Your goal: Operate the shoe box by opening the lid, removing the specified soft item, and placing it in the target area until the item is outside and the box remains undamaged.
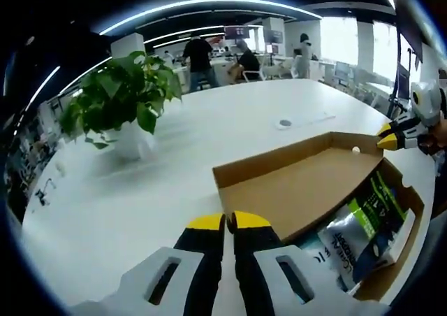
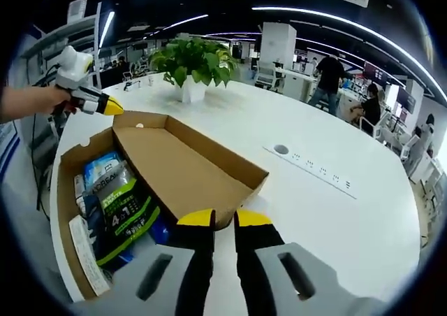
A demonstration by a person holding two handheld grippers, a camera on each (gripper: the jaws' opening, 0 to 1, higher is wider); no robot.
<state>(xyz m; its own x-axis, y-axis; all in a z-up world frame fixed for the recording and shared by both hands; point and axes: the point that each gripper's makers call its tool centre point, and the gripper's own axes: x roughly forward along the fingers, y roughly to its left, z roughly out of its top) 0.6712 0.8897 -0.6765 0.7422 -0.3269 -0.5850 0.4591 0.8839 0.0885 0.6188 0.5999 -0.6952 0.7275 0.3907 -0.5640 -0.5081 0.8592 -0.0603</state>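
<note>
Left gripper view: left gripper (image 1: pixel 229 221) low at centre, yellow tips pressed together on the near edge of the raised lid (image 1: pixel 300 183), apparently pinching it. Shoe box (image 1: pixel 408 218) open to the right; green soft packet (image 1: pixel 367 221) lying inside, long axis running away along the box. Right gripper (image 1: pixel 385 138) at the lid's far corner. Potted plant (image 1: pixel 122 103) well apart on the white table (image 1: pixel 209 131).

Right gripper view: jaws near-closed at the lid's edge, grip uncertain. Packet down-left, just beside; likely the nearer tool. Open tabletop to the right.
</note>
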